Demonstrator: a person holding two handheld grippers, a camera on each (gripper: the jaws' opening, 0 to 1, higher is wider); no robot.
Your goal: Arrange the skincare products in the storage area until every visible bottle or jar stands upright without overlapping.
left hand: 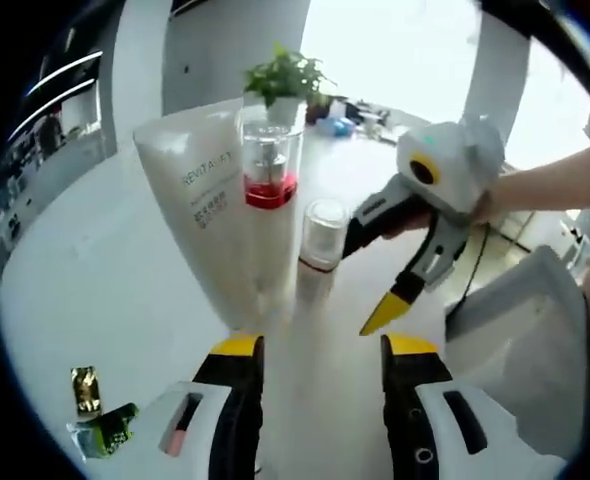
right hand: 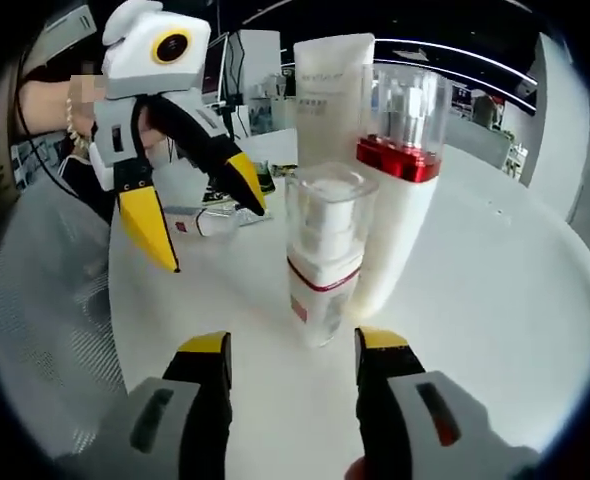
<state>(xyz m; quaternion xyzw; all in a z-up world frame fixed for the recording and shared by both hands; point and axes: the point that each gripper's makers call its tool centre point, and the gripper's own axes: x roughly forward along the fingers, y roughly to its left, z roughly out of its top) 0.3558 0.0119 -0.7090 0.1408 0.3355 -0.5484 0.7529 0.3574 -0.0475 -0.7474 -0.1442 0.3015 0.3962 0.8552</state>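
White round tabletop [right hand: 495, 280] fills the scene. Both the left gripper [left hand: 313, 350] and right gripper [right hand: 290, 345] gape wide, holding nothing. Just ahead, three upright containers cluster: small clear-capped white bottle [right hand: 322, 270], tall red-banded pump bottle [right hand: 400, 190], cream squeeze tube [right hand: 332, 95].

white tube [right hand: 333, 95], red-collared pump bottle [right hand: 400, 190] and small clear-capped bottle [right hand: 324, 260] stand upright, clustered close together on the white desk [right hand: 515, 290].
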